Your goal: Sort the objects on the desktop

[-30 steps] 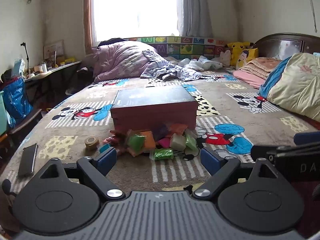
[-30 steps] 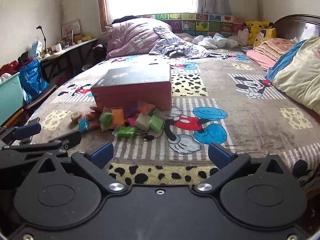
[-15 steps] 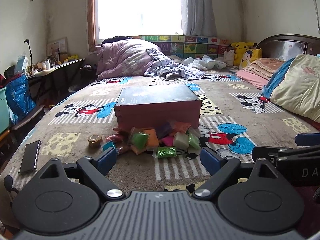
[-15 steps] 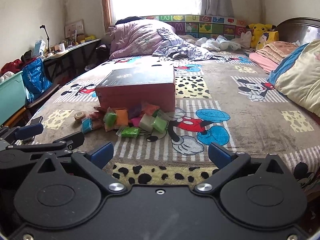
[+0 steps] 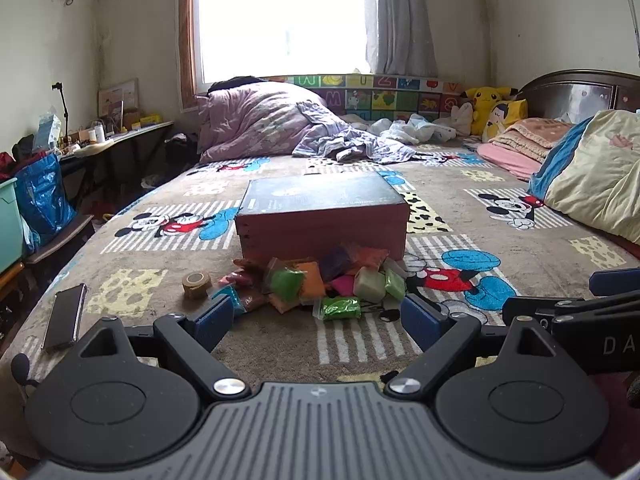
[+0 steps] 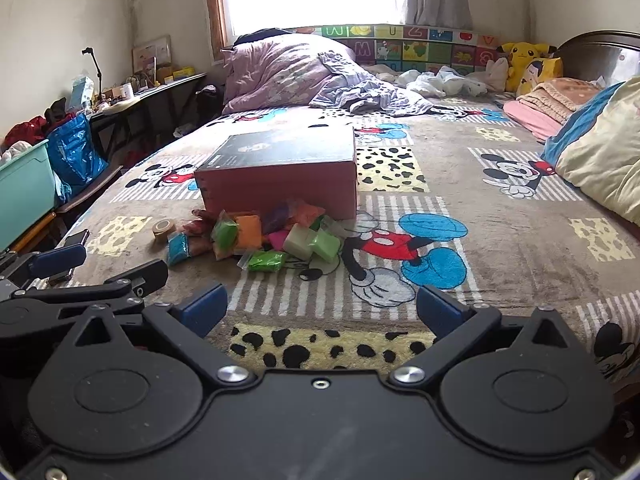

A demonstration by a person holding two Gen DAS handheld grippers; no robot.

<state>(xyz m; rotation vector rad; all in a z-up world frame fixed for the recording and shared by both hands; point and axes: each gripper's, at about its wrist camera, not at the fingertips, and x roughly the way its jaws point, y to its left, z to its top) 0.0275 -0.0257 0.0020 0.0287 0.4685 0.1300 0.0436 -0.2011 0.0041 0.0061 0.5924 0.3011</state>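
Note:
A pile of small colourful clay packets [image 5: 320,280] lies on the bed against the front of a closed red box with a dark lid [image 5: 322,208]. The pile [image 6: 272,236] and box [image 6: 280,168] also show in the right wrist view. A green packet [image 5: 341,307] lies nearest me. A tape roll [image 5: 196,280] sits left of the pile. My left gripper [image 5: 318,320] is open and empty, just short of the pile. My right gripper [image 6: 320,308] is open and empty, farther back and to the right.
A phone [image 5: 66,316] lies near the bed's left edge. A purple duvet [image 5: 260,120] and clothes lie beyond the box. Pillows and folded blankets [image 5: 592,176] line the right side. A desk, a blue bag [image 5: 40,200] and a green bin stand left of the bed.
Both views have tilted up and shifted slightly; the box and packet pile sit a little farther and lower in frame. Both grippers stay open. Nothing on the bed has moved.

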